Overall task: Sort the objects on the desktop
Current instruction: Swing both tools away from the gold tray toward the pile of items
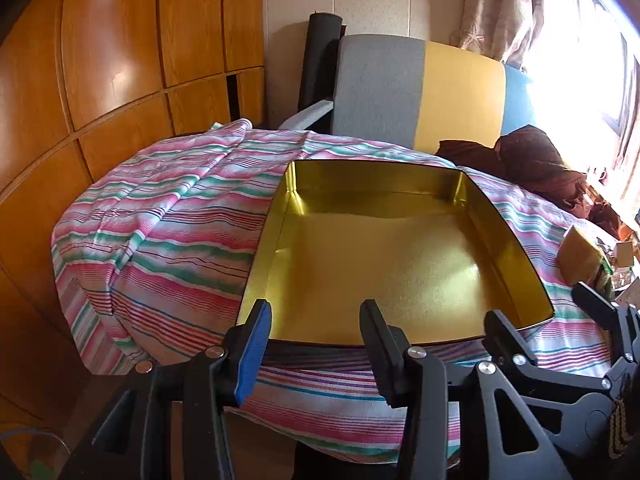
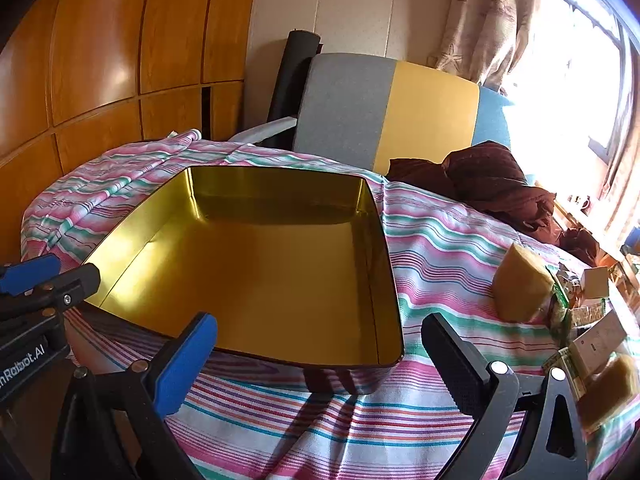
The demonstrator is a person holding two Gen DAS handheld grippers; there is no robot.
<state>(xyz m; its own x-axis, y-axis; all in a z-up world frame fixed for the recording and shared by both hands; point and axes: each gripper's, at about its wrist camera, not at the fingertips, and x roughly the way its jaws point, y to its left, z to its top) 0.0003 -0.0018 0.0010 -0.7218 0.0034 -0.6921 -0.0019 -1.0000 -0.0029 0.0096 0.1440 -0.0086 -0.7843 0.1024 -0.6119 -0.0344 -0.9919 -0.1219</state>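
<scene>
On the worktop's pink, green and white striped cloth (image 2: 424, 248), the left gripper (image 1: 316, 344) hangs with its fingers parted and empty at the near rim of the square gold-lined metal tin (image 1: 400, 264). Right of it, the right gripper (image 2: 320, 360) is spread wide, also empty. Tan blocks and small boxes (image 2: 520, 288) lie clustered near the right edge, apart from the tin

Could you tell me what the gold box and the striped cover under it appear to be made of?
The gold box looks like thin sheet metal, probably tinplate with a glossy gold lacquer: its walls mirror each other and the floor throws glare. The striped cover appears to be woven fabric, likely cotton, matte, with soft folds and wrinkles.
</scene>
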